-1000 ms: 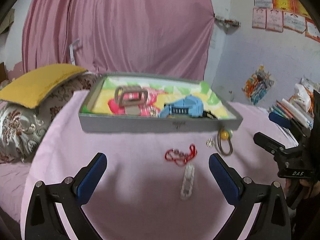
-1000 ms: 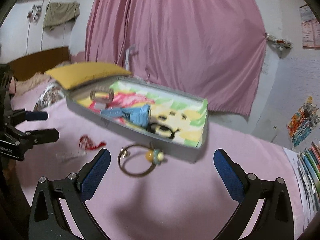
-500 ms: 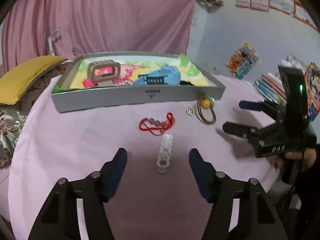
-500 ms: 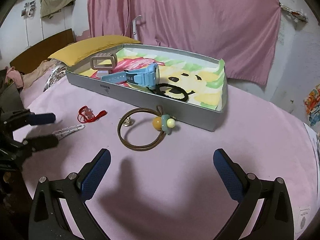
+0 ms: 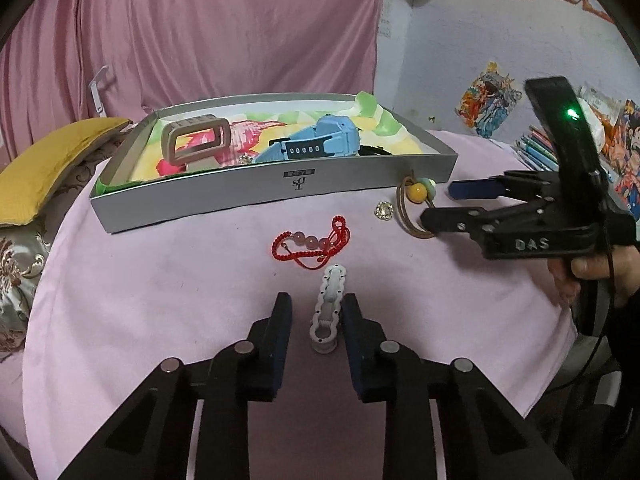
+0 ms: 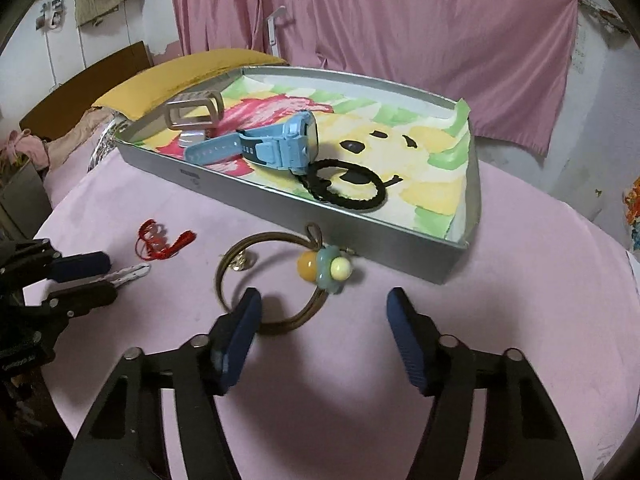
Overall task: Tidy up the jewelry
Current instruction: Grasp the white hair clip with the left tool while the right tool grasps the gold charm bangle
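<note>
Pink cloth (image 5: 160,300) was spread over the table, and a pink curtain (image 5: 224,32) was hung behind it. A grey tray (image 5: 248,190) was set on the cloth, lined with a painted sheet (image 6: 432,168). Within the tray, a blue watch (image 6: 280,146) was laid near the middle, a beige clip (image 6: 194,110) was stood at the far left end, and a black hair tie (image 6: 344,184) was laid beside the watch.

On the cloth in front of the tray, four pieces were left outside it. A brown hair tie (image 6: 224,276) with a yellow bead and a flower was laid just by the tray's front wall, with a small gold piece (image 5: 384,211) inside its loop. A red bracelet (image 5: 310,244) was laid well to its left, and a white clip (image 5: 330,304) just below the bracelet.

The left gripper (image 5: 316,316) was lowered over the white clip, its jaws closing with the clip's near end between them; a gap was seen on either side, so nothing was yet grasped. The right gripper (image 6: 324,312) was held over the near arc of the brown hair tie, its jaws closing at about half width with that arc between them, the left pad at the band; whether it was touched could not be told, and no grip was seen. A hand (image 5: 588,276) was seen on the right gripper's handle.
</note>
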`<move>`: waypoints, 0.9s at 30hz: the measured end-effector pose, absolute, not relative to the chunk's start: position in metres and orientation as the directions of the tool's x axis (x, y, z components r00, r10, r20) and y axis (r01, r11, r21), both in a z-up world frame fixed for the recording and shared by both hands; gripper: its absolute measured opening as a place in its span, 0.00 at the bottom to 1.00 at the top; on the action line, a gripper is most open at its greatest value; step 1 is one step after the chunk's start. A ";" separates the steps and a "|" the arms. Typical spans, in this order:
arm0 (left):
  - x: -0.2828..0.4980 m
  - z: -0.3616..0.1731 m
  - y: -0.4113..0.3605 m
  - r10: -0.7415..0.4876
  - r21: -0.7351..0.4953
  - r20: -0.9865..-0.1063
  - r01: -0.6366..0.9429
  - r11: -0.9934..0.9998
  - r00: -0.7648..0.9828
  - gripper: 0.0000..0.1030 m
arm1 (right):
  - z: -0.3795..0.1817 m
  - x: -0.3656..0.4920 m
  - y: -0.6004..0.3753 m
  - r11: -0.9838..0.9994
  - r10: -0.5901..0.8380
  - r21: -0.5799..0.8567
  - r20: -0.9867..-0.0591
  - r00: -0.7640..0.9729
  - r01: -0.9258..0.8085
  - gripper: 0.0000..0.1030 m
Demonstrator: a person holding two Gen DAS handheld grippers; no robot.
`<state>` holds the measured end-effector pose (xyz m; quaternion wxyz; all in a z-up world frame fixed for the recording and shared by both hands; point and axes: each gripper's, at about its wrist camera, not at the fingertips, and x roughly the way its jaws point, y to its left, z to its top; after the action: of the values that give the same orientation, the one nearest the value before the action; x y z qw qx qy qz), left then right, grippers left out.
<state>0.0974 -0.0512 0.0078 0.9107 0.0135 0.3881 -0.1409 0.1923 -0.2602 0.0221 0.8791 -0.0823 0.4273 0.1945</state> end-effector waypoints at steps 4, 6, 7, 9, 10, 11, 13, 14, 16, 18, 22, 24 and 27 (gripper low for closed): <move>0.099 0.008 -0.053 -0.239 -0.070 -0.715 0.273 0.959 0.657 0.14 | 0.023 0.202 -0.256 0.913 0.266 0.017 -0.782 0.564 -0.407 0.50; 0.100 0.009 -0.055 -0.240 -0.066 -0.717 0.278 0.958 0.655 0.14 | 0.023 0.203 -0.255 0.911 0.270 0.018 -0.780 0.564 -0.412 0.47; 0.100 0.009 -0.055 -0.244 -0.069 -0.718 0.283 0.957 0.652 0.14 | 0.024 0.202 -0.254 0.909 0.275 0.018 -0.778 0.565 -0.417 0.40; 0.101 0.009 -0.054 -0.255 -0.080 -0.720 0.288 0.954 0.645 0.14 | 0.024 0.201 -0.252 0.903 0.283 0.018 -0.777 0.563 -0.429 0.29; 0.101 0.010 -0.052 -0.266 -0.094 -0.721 0.290 0.952 0.640 0.14 | 0.025 0.199 -0.250 0.900 0.286 0.016 -0.777 0.561 -0.436 0.24; 0.102 0.010 -0.051 -0.273 -0.103 -0.722 0.291 0.951 0.636 0.14 | 0.024 0.199 -0.250 0.899 0.284 0.012 -0.776 0.562 -0.438 0.24; 0.100 0.011 -0.049 -0.291 -0.126 -0.721 0.294 0.948 0.629 0.14 | 0.025 0.195 -0.250 0.896 0.287 0.008 -0.774 0.565 -0.445 0.24; 0.100 0.011 -0.049 -0.299 -0.135 -0.719 0.296 0.946 0.628 0.14 | 0.025 0.194 -0.252 0.895 0.291 0.011 -0.773 0.564 -0.446 0.24; 0.097 0.012 -0.048 -0.311 -0.144 -0.710 0.302 0.942 0.632 0.14 | 0.028 0.186 -0.254 0.894 0.305 0.019 -0.758 0.576 -0.448 0.24; 0.092 0.017 -0.047 -0.334 -0.157 -0.682 0.315 0.936 0.651 0.14 | 0.034 0.180 -0.257 0.895 0.311 0.012 -0.735 0.603 -0.447 0.24; 0.085 0.028 -0.045 -0.349 -0.154 -0.618 0.327 0.932 0.704 0.14 | 0.055 0.163 -0.261 0.903 0.324 -0.004 -0.650 0.687 -0.429 0.24; 0.083 0.035 -0.044 -0.351 -0.155 -0.575 0.322 0.934 0.739 0.14 | 0.065 0.158 -0.263 0.907 0.332 -0.006 -0.608 0.722 -0.422 0.24; 0.084 0.043 -0.043 -0.333 -0.141 -0.528 0.306 0.941 0.781 0.14 | 0.078 0.153 -0.263 0.911 0.344 -0.006 -0.543 0.766 -0.413 0.24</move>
<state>0.0838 -0.0430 0.0430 0.9434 -0.0238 0.2841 -0.1695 0.1527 -0.2629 0.0776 0.9376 -0.0629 0.2761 0.2017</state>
